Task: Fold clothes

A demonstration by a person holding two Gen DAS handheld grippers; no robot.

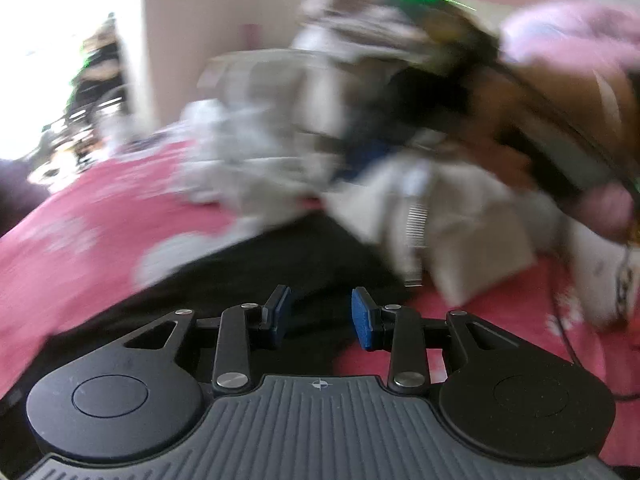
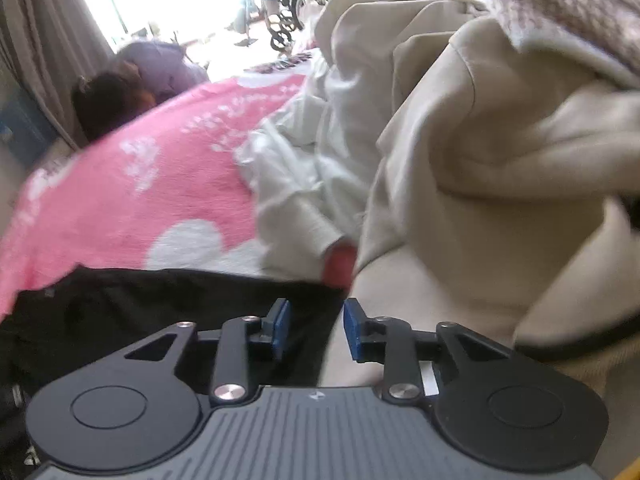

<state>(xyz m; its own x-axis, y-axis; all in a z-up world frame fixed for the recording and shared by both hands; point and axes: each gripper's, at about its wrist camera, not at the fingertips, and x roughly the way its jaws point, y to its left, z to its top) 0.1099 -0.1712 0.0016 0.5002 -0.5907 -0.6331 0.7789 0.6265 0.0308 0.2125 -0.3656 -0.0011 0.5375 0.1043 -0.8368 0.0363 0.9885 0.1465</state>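
Left gripper (image 1: 320, 316) hangs released, empty, over a black garment (image 1: 256, 264) on the pink bed cover (image 1: 80, 216). Right gripper (image 2: 314, 328), equally released, straddles that black garment's (image 2: 160, 312) edge beside a beige garment (image 2: 480, 168). Judging so, picking comes first; next, clench onto an edge.
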